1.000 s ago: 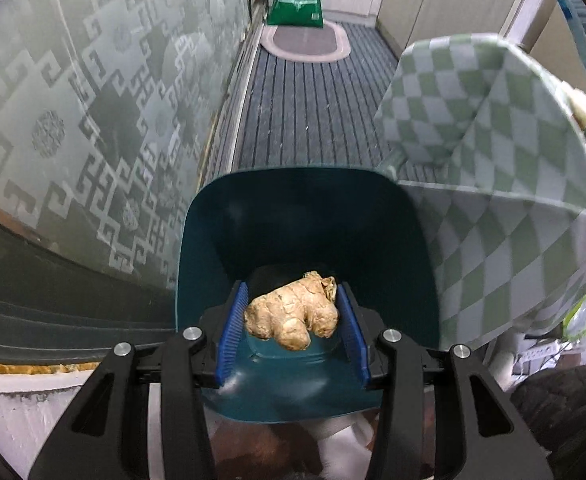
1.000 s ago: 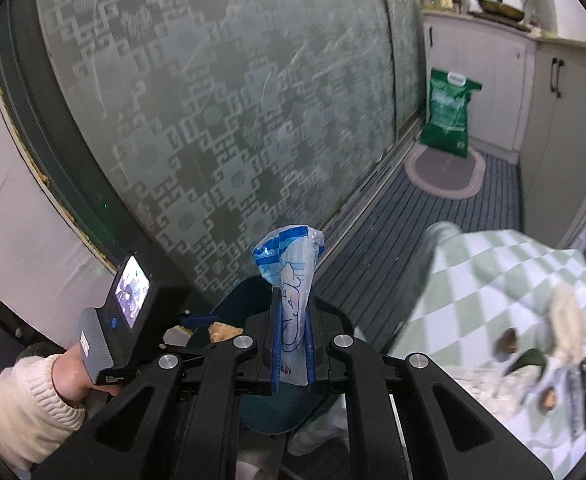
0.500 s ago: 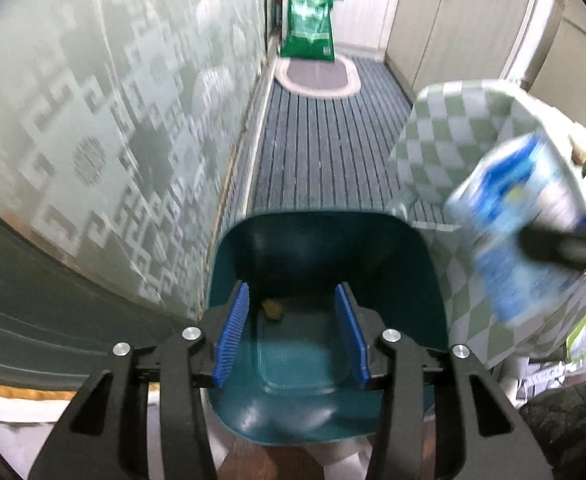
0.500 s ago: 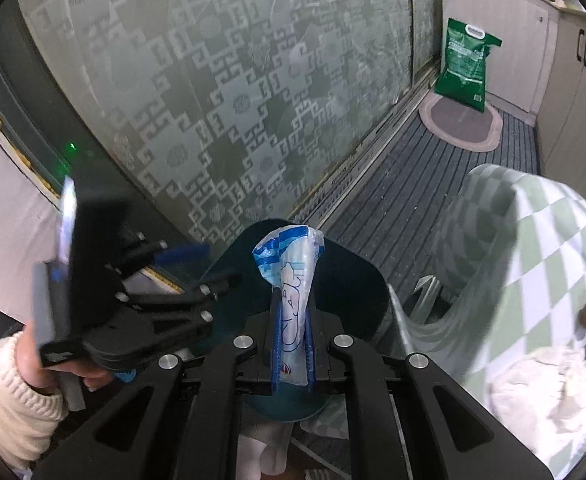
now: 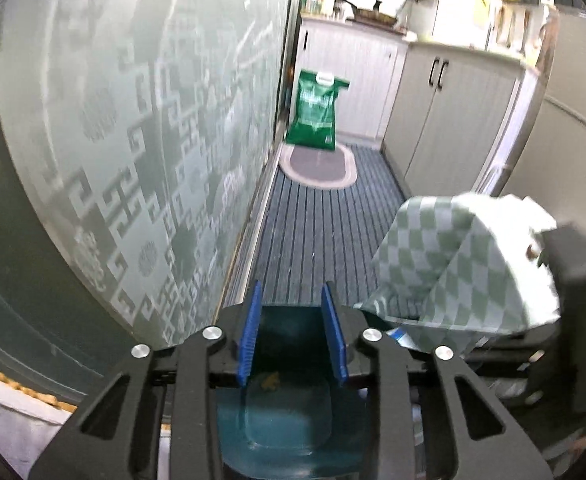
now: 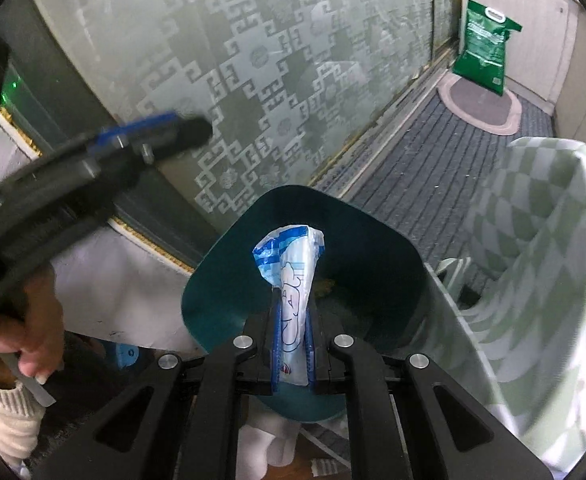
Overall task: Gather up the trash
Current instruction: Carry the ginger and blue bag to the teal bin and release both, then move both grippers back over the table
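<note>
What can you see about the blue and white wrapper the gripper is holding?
The wrapper is thin, crinkly plastic, white with blue stripes and a blue line drawing. It stands upright, pinched flat low down between the blue pads of the right gripper, and fans out crumpled at the top. It hangs over the open teal trash bin and touches nothing but the pads.

Frosted patterned glass door, striped floor

No print can be read: the white marks on the green sack and the blue print on the plastic wrapper are too blurred
</note>
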`<action>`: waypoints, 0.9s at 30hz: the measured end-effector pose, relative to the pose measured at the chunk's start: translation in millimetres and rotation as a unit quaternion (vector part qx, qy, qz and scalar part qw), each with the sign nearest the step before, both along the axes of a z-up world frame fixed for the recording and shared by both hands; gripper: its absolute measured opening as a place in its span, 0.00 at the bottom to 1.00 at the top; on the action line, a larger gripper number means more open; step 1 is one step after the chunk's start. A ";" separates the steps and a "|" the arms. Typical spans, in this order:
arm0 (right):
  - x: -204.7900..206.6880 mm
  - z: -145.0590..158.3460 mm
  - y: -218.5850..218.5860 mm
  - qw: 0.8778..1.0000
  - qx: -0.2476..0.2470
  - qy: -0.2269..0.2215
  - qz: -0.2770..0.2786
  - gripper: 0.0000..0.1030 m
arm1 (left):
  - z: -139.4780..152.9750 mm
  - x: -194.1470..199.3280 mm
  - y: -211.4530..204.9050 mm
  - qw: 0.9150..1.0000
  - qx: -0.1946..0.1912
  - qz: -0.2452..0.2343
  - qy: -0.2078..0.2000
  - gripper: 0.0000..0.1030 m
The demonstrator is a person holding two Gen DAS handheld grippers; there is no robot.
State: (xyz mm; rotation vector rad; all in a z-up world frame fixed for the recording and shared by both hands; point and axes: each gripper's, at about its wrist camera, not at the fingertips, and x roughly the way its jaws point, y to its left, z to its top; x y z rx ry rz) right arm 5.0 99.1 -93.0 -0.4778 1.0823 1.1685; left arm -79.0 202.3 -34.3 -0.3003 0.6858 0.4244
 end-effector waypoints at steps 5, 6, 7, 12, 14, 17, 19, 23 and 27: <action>-8.9 -20.7 8.2 1.000 -0.020 0.009 0.010 0.12 | 21.4 -6.8 -6.7 0.999 0.002 -0.004 -0.045 0.30; -11.4 -25.9 9.8 1.000 -0.026 0.010 0.014 0.14 | 25.4 -8.0 -9.0 0.999 0.003 -0.006 -0.052 0.30; -15.3 -31.9 12.0 0.999 -0.033 0.009 0.023 0.15 | 31.9 -8.2 -12.4 0.998 0.006 -0.008 -0.063 0.30; -26.5 -45.2 13.6 0.998 -0.048 0.004 0.041 0.28 | 57.0 -10.9 -30.6 0.994 0.012 -0.028 -0.104 0.30; -26.2 -42.0 12.8 0.999 -0.038 0.001 0.037 0.39 | 66.8 -16.0 -37.6 0.992 0.014 -0.034 -0.120 0.30; -22.9 -34.1 11.8 0.999 -0.014 0.000 0.035 0.50 | 82.8 -20.9 -46.9 0.989 0.014 -0.047 -0.137 0.30; -20.4 -29.0 12.4 1.000 -0.003 -0.002 0.030 0.50 | 92.7 -24.7 -51.2 0.987 0.009 -0.048 -0.154 0.30; -9.9 0.8 5.1 0.999 0.049 -0.016 0.011 0.50 | 110.4 -30.2 -61.3 0.982 0.011 -0.051 -0.181 0.33; 4.6 35.7 -15.4 0.994 0.103 -0.032 -0.015 0.52 | 119.1 -31.2 -69.0 0.979 0.014 -0.056 -0.196 0.36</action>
